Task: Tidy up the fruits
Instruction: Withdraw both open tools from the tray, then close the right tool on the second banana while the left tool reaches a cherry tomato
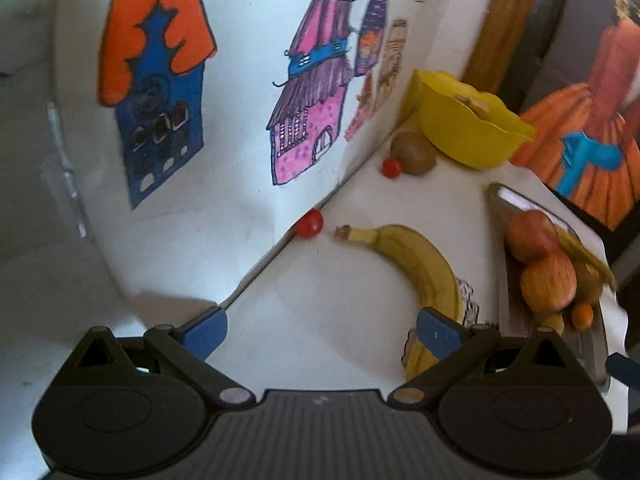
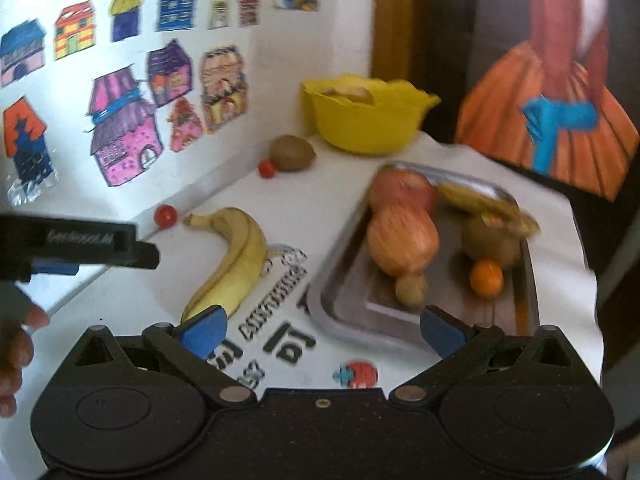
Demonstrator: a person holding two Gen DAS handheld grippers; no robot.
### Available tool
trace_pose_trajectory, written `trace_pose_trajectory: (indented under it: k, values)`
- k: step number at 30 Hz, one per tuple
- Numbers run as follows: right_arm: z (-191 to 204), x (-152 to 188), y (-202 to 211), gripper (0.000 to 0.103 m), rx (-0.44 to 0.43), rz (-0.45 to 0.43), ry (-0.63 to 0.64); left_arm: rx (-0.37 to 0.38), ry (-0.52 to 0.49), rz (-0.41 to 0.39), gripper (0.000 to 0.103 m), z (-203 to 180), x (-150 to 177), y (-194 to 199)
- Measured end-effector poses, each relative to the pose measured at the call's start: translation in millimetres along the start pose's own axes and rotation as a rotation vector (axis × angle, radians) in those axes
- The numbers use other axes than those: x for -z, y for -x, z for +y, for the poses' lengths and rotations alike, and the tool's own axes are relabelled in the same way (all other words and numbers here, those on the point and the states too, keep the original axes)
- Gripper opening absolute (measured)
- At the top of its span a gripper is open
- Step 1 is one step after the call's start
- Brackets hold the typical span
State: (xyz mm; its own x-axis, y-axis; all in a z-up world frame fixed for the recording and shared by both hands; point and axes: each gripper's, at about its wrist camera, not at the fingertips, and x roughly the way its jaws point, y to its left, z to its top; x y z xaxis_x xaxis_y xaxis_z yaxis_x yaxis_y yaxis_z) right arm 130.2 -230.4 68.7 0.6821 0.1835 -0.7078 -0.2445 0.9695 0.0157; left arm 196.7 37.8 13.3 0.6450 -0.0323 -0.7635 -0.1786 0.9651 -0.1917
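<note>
A yellow banana [image 1: 420, 264] [image 2: 232, 260] lies on the white table. Two cherry tomatoes [image 1: 310, 222] [image 1: 392, 167] and a brown kiwi [image 1: 414, 153] [image 2: 292, 153] lie near the wall. A metal tray [image 2: 344, 292] [image 1: 502, 248] holds two red apples [image 2: 402, 246], a banana [image 2: 488, 204], a kiwi, a small orange [image 2: 486, 279] and a small yellowish fruit. My left gripper [image 1: 322, 330] is open and empty, just before the loose banana's near end. My right gripper [image 2: 322, 330] is open and empty, above the table between banana and tray.
A yellow bowl [image 1: 468, 128] [image 2: 364, 116] with something inside stands at the back by the wall. Paper house drawings cover the wall on the left. A picture of an orange dress [image 2: 560, 80] stands at the right. The left gripper's side [image 2: 80, 244] shows in the right wrist view.
</note>
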Motion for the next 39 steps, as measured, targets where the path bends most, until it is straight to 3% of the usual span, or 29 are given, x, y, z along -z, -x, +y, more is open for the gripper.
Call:
trace_pose_trajectory:
  k: [4, 7, 11, 18, 22, 29, 35, 37, 39]
  values:
    - [4, -7, -16, 0.102, -0.056, -0.009, 0.085, -0.007, 0.077, 0.002, 0.103, -3, -11, -10]
    - [4, -12, -31, 0.100, -0.115, 0.002, 0.113, -0.060, 0.153, 0.005, 0.102, -4, -18, -19]
    - [3, -20, -51, 0.096, -0.191, 0.015, 0.144, -0.080, 0.232, 0.051, 0.102, -8, -24, -34]
    - [0, -43, -85, 0.091, -0.312, 0.038, 0.193, -0.098, 0.249, 0.053, 0.102, -20, -30, -48]
    - [6, -50, -104, 0.086, -0.355, 0.064, 0.210, -0.147, 0.305, 0.057, 0.102, -21, -36, -58]
    - [21, -55, -130, 0.079, -0.385, 0.117, 0.198, -0.157, 0.353, 0.049, 0.102, -23, -42, -68]
    - [23, -55, -141, 0.058, -0.391, 0.140, 0.197, -0.172, 0.363, 0.061, 0.101, -23, -43, -76]
    - [21, -55, -140, 0.046, -0.401, 0.143, 0.195, -0.180, 0.364, 0.060, 0.100, -23, -44, -77]
    - [21, -54, -137, 0.043, -0.406, 0.148, 0.191, -0.192, 0.367, 0.062, 0.096, -22, -45, -79]
